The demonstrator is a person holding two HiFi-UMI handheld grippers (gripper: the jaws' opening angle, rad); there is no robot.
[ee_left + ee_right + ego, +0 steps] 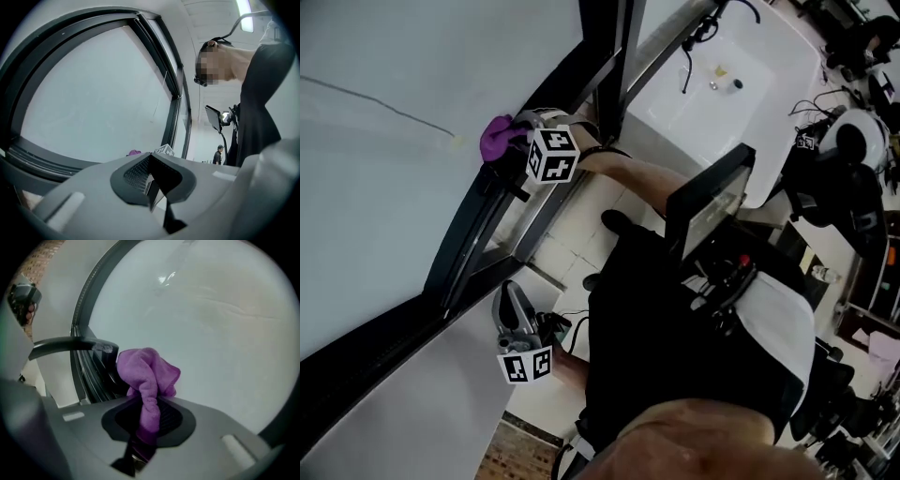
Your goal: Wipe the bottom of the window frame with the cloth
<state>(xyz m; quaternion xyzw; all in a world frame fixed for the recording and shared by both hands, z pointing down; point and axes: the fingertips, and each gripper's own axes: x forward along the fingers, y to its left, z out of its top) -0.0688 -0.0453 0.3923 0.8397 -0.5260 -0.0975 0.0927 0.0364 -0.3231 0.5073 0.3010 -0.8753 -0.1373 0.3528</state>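
**Right gripper and cloth.** Your right gripper (147, 416), grey with ribbed dark pads, is clamped on a bunched purple cloth (146, 369) with a napped, towel-like surface. At upper left of the head view the cloth sits at the dark window frame (473, 234), beside the pale glass pane (384, 187).

**Left gripper.** Your left gripper (152, 183) is at lower centre of the head view, its jaws closed on nothing. Black-and-white square patterns cover the marker cubes (553, 155)

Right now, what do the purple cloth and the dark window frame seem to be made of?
Purple cloth: likely microfibre fabric, matte and fuzzy, folding limply. Window frame: probably coated metal, dark, smooth, with straight rails; plastic cannot be ruled out.
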